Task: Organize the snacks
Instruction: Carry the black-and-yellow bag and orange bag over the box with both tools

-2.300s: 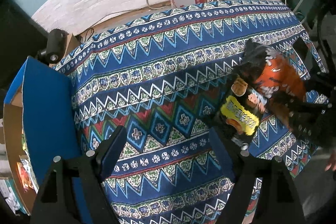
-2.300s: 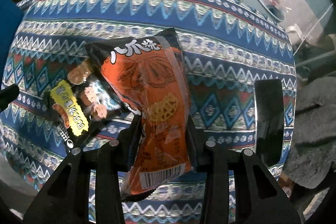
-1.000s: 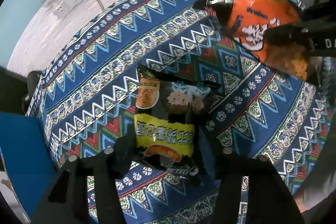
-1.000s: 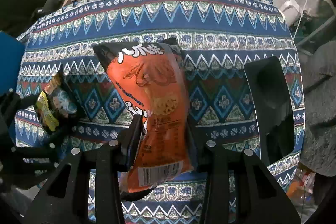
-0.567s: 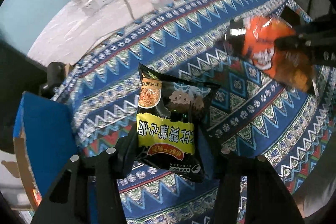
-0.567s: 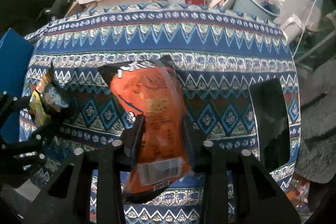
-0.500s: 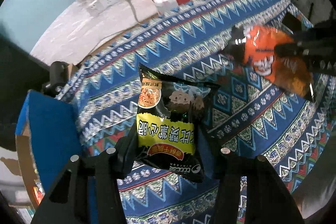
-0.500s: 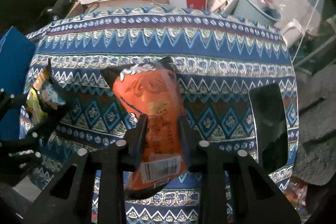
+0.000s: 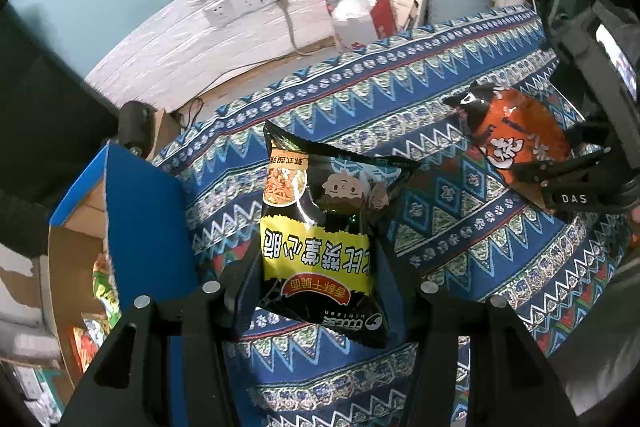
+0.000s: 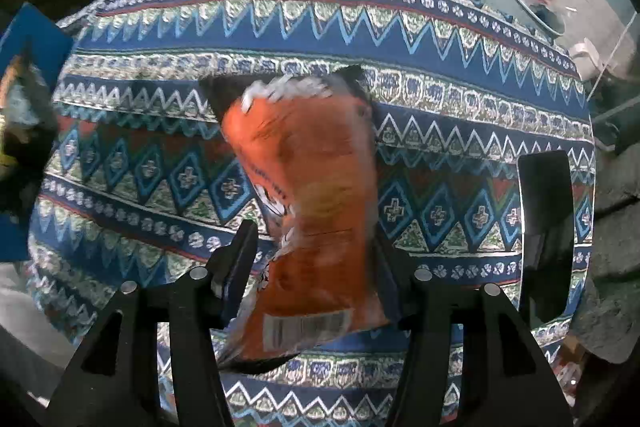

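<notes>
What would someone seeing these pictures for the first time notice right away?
Two snack bags over a bold blue zigzag-patterned cloth: a black and yellow bag gripped by the left gripper, and a blurred orange bag between the fingers of the right gripper, whose jaws are opening. At the cloth's left edge stands a blue cardboard box with more packets inside.

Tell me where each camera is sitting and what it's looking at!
Left wrist: sits on the left gripper, looking down along its fingers at the black and yellow snack bag it holds over the patterned cloth.
Right wrist: sits on the right gripper, looking down at the orange snack bag between its opening jaws; picture blurred.
Both show both bags, the cloth and the blue-flapped box.
</notes>
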`<state>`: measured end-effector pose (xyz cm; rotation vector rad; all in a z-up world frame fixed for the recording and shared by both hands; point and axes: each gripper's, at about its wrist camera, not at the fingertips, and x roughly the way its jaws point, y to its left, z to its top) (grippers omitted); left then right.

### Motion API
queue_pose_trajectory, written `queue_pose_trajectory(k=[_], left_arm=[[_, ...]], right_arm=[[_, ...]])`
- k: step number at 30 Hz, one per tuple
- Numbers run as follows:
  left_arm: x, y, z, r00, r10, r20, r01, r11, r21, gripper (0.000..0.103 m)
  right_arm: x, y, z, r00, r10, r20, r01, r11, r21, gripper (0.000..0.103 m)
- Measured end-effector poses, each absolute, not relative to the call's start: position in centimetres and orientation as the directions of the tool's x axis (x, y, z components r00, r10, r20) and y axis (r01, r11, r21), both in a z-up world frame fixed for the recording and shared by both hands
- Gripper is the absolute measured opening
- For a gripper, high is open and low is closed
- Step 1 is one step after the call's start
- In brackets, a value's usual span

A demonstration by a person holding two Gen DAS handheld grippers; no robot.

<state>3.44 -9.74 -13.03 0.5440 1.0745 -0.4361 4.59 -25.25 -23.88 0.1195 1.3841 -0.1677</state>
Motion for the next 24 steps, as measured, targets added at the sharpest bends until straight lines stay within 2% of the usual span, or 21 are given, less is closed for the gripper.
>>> queue_pose_trajectory(k=[1,4,13,24], left_arm=[[3.5,-9.5,-13.0,0.415,-0.072,-0.907,0.576,0.792,0.201,0.054],[3.7,-8.6,-12.4,0.418,-0.074,-0.905,0.559,0.807,0.192,0.054],[4.4,-5.9,-10.0,0.452,-0.083,-0.888,0.497,0.851,0.173,0.054],[4.9,-1.5,-6.9,0.516,-0.076,-0.853,0.410,0.897,0.168,0.054]], right_arm=[[4.6,-25.2,-24.0,0.177,-0.062,-0.982,0.189,0.981,-0.028,0.045],[4.4,-24.9,-24.1,0.193,-0.080,-0.978,0.186,0.981,-0.044,0.039],[5.3,-22.5,-20.3,0.275,-0.120,-0.954,0.147,0.986,-0.082,0.037],[6.8,-18.7,-16.2,0.378,-0.077,-0.923,0.085,0.995,-0.048,0.037]])
